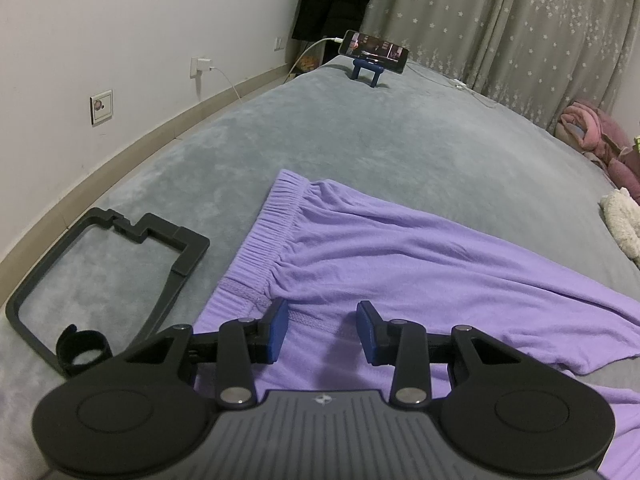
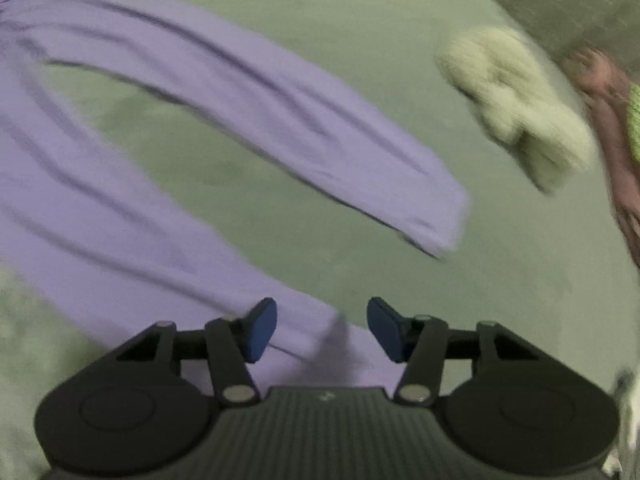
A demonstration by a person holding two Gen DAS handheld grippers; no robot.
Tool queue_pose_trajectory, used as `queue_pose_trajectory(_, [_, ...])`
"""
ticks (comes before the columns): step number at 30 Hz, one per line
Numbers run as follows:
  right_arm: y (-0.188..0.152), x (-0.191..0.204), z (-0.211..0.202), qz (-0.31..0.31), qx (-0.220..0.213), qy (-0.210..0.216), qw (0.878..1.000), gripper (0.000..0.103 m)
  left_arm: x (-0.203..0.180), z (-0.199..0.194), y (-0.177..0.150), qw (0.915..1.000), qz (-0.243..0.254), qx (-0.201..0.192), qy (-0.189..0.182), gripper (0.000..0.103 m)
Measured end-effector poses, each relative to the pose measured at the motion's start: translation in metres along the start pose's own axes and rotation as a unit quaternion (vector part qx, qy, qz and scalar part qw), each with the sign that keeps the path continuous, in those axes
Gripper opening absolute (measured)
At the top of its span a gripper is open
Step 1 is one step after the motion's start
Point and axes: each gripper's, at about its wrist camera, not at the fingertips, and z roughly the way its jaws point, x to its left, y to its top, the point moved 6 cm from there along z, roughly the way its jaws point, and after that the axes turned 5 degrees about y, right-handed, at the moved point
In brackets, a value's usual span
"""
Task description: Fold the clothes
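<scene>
Grey plush bedding (image 1: 360, 136) fills most of both views, running far back to a white wall on the left and star-patterned curtains (image 1: 520, 20) at the far right. On it lie the purple trousers (image 1: 380, 264), spread flat with the gathered elastic waistband (image 1: 272, 224) toward the left and the legs running off to the right. The left gripper (image 1: 322, 330) sits low over the near waist edge with its blue pads parted and nothing pinched between them; the cloth lies beneath the gap, not in it. Just left of the trousers rests a black plastic frame (image 1: 100, 264) with a small black strap loop (image 1: 82, 354) at its near corner. Far back, a phone (image 1: 372, 49) stands on a blue holder (image 1: 370, 70), a white cable leading from it toward the wall. The right wrist view is smeared by motion blur: there the two trouser legs (image 2: 240, 92) curve apart, bare bedding between them, the far leg's hem (image 2: 444, 220) ending near the middle. The right gripper (image 2: 322, 328) hangs above the near leg's end, its pads spread and gripping nothing. To the far right lies a cream fluffy item (image 2: 516, 108), and beyond it a pink garment (image 2: 608, 120) at the bed's edge.
</scene>
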Motion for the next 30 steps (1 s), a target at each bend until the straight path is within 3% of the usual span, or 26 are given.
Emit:
queue_pose_trajectory(2, [0.004,0.016,0.004,-0.024,0.002,0.012,1.000,0.047,0.000,0.000,0.000,1.0000,-0.001,0.000,0.000,0.036])
queue_pose_trajectory(4, [0.004,0.024,0.012,-0.037,0.018,0.014,0.999,0.035,0.001,-0.001,0.001,1.0000,-0.003,0.001,-0.003,0.036])
queue_pose_trajectory(6, [0.004,0.023,0.013,-0.036,0.022,0.000,0.999,0.008,0.002,0.000,0.001,1.0000,-0.007,0.002,-0.005,0.036])
queue_pose_trajectory(9, [0.004,0.023,0.015,-0.033,0.028,-0.020,0.999,0.004,0.003,-0.001,0.002,0.9998,-0.016,0.002,-0.008,0.036])
queue_pose_trajectory(17, [0.007,0.022,0.016,-0.027,0.039,-0.073,0.996,0.004,0.009,-0.006,0.006,0.9992,-0.038,-0.008,-0.008,0.036])
queue_pose_trajectory(19, [0.014,0.020,0.008,-0.007,0.017,-0.075,0.997,0.017,0.011,-0.008,0.007,0.9990,-0.042,-0.010,-0.011,0.036])
queue_pose_trajectory(21, [0.025,0.025,-0.008,0.013,-0.027,-0.047,0.998,0.046,0.010,-0.009,0.008,0.9989,-0.042,-0.011,-0.015,0.036])
queue_pose_trajectory(24, [0.046,0.054,-0.029,0.016,-0.084,0.006,0.996,0.045,0.007,-0.010,0.008,0.9989,-0.040,-0.012,-0.019,0.036])
queue_pose_trajectory(26, [0.063,0.089,-0.031,-0.026,-0.106,0.042,0.993,0.045,0.008,-0.010,0.008,0.9989,-0.041,-0.010,-0.022,0.036])
queue_pose_trajectory(30, [0.089,0.129,-0.012,-0.066,-0.108,0.079,0.989,0.045,0.008,-0.011,0.009,0.9987,-0.044,-0.005,-0.026,0.036])
